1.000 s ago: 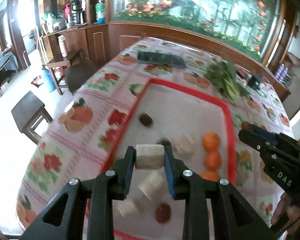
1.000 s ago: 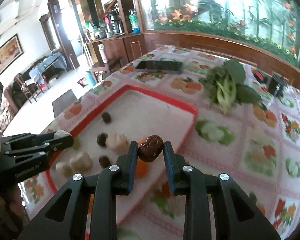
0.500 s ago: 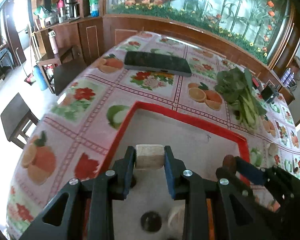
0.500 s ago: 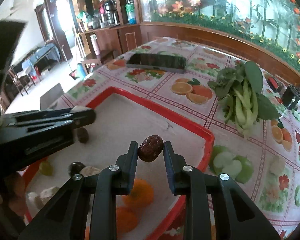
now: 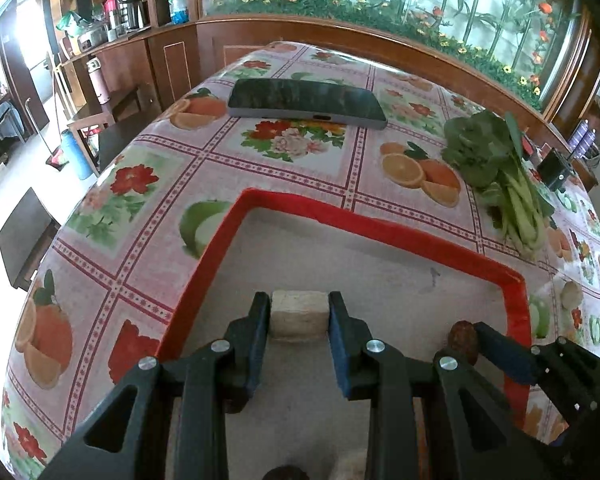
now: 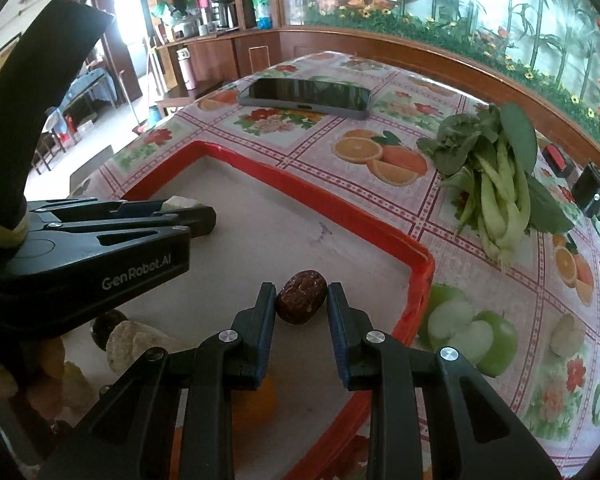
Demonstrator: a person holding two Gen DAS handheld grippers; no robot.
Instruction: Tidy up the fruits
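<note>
1. Left wrist view: the left gripper (image 5: 299,316) pinches a pale block (image 5: 298,314) over the far left corner of the red-rimmed tray (image 5: 364,222).
2. The right gripper (image 6: 301,304) pinches a wrinkled brown fruit (image 6: 302,297) near the tray's right rim.
3. A phone (image 5: 306,103) and leafy greens (image 5: 500,176) lie beyond the tray on the tablecloth (image 5: 140,184).

tray (image 5: 364,222): red glossy plastic rim | tablecloth (image 5: 292,176): shiny printed vinyl | date (image 6: 301,297): wrinkled, matt brown

The tray (image 5: 380,228) lies on the table (image 5: 220,160); a phone (image 5: 306,103) lies behind it. Leafy greens (image 5: 500,176) lie right of the phone.
</note>
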